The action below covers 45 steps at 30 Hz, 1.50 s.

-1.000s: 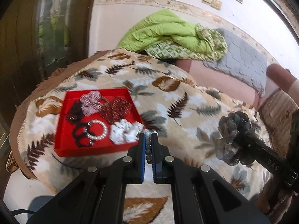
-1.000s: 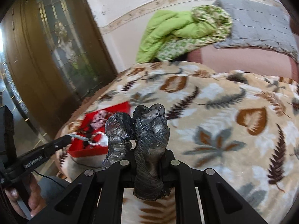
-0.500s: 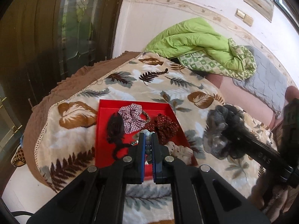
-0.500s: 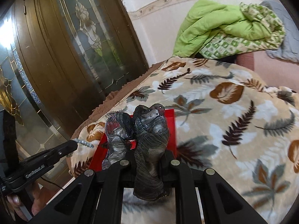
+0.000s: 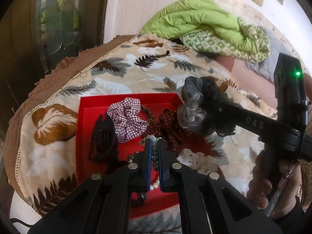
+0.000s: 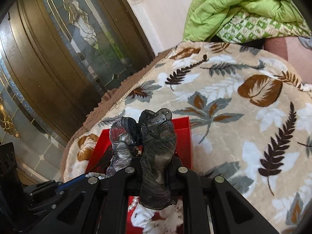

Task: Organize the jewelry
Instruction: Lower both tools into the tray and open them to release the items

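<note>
Black plastic forms both grippers, and both are angled downward over a red tray (image 5: 85,136). The left gripper (image 5: 154,146) is seen from its own camera with its blue-lined fingers (image 5: 148,156) pressed together on a string of pale beads (image 5: 155,154), which is pinched between the pads above the middle of the tray. To its right, the right gripper (image 6: 154,156) is held by a hand (image 5: 273,177) wrapped round its handle, and its jaws are closed on a dark grey scrunchie (image 5: 197,111); the sheer, shiny fabric is bunched up over the fingertips and is carried above the tray's right side.

The tray is set on a beige blanket (image 5: 136,72) printed with brown and grey leaves, which is edged with a brown frill at the left. A dark wooden door (image 6: 58,58) with leaded glass stands at the far left, a pale wall is seen behind, and a green quilt (image 5: 197,21) is heaped at the back right.

Within the tray, from left to right, a black hair clip (image 5: 103,136), a checked red-and-white scrunchie (image 5: 126,122), a dark red dotted scrunchie (image 5: 167,128) and a white scrunchie (image 5: 195,159) are laid close together. A pearl bracelet (image 6: 134,202) is partly hidden beneath the grippers.
</note>
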Motion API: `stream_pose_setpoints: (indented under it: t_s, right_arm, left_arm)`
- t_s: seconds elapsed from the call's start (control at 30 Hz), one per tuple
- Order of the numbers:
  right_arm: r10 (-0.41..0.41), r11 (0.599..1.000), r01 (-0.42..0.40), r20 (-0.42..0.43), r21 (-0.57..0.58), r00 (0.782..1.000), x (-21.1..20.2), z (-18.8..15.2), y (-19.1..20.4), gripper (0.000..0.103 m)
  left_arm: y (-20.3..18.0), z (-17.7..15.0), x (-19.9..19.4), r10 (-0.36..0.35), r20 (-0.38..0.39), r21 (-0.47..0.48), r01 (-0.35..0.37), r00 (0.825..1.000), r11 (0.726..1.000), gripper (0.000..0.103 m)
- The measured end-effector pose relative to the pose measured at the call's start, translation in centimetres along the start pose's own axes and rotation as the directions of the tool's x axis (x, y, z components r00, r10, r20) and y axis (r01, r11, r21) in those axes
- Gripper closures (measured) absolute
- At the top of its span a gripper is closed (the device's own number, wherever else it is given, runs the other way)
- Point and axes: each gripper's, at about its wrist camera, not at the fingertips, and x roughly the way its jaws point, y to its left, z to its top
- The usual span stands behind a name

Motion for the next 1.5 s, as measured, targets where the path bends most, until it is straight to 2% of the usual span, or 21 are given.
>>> stream_pose_setpoints:
  t_s: [0.2, 0.53, 0.63, 0.83, 0.97, 1.07, 1.2, 1.37, 1.43, 1.5]
  right_arm:
    - [-0.005, 1.0, 0.005, -0.014, 0.02, 1.0, 1.7, 0.8, -1.0, 0.089]
    - [-0.029, 0.999, 0.03, -0.063, 0.025, 0.998, 4.2, 1.4, -1.1, 0.089]
    - [-0.036, 0.999, 0.038, -0.062, 0.025, 0.997, 4.4, 1.5, -1.1, 0.089]
    - [-0.041, 0.999, 0.043, -0.094, 0.019, 0.995, 5.3, 1.3, -0.9, 0.089]
    - [-0.063, 0.998, 0.065, -0.122, 0.011, 0.991, 6.4, 1.0, -0.7, 0.088]
    - [-0.074, 0.997, 0.079, -0.141, 0.024, 0.987, 7.1, 0.9, -0.8, 0.086]
    - [-0.103, 0.994, 0.108, -0.17, 0.022, 0.98, 8.0, 1.0, -0.9, 0.085]
    - [-0.112, 0.993, 0.117, -0.193, 0.018, 0.975, 8.9, 1.4, -0.8, 0.083]
    - [-0.114, 0.993, 0.119, -0.195, 0.015, 0.974, 9.2, 1.5, -0.6, 0.079]
    - [-0.112, 0.993, 0.117, -0.196, 0.016, 0.974, 9.3, 1.5, -0.5, 0.071]
  left_arm:
    - [0.1, 1.3, 2.4, 0.033, -0.029, 0.055, -0.032, 0.999, 0.998, 0.098]
    - [2.0, 4.3, 5.2, 0.036, -0.046, 0.004, -0.036, 0.998, 0.999, 0.098]
    - [1.8, 3.9, 5.6, 0.043, -0.055, 0.023, -0.042, 0.998, 0.999, 0.098]
    - [0.9, 1.5, 5.1, -0.008, -0.085, 0.088, 0.015, 0.996, 0.996, 0.098]
    - [0.2, -0.3, 6.0, 0.025, -0.135, 0.166, -0.002, 0.991, 0.986, 0.098]
    - [0.4, -0.7, 6.7, 0.027, -0.164, 0.173, 0.001, 0.986, 0.985, 0.098]
    - [0.8, -0.9, 7.5, 0.067, -0.187, 0.182, -0.032, 0.98, 0.983, 0.098]
    - [1.3, -1.0, 7.5, 0.053, -0.199, 0.169, -0.019, 0.979, 0.986, 0.098]
    - [1.2, -1.1, 7.6, 0.05, -0.204, 0.174, -0.014, 0.978, 0.985, 0.098]
    - [1.2, -1.1, 7.4, 0.045, -0.203, 0.17, -0.01, 0.978, 0.985, 0.098]
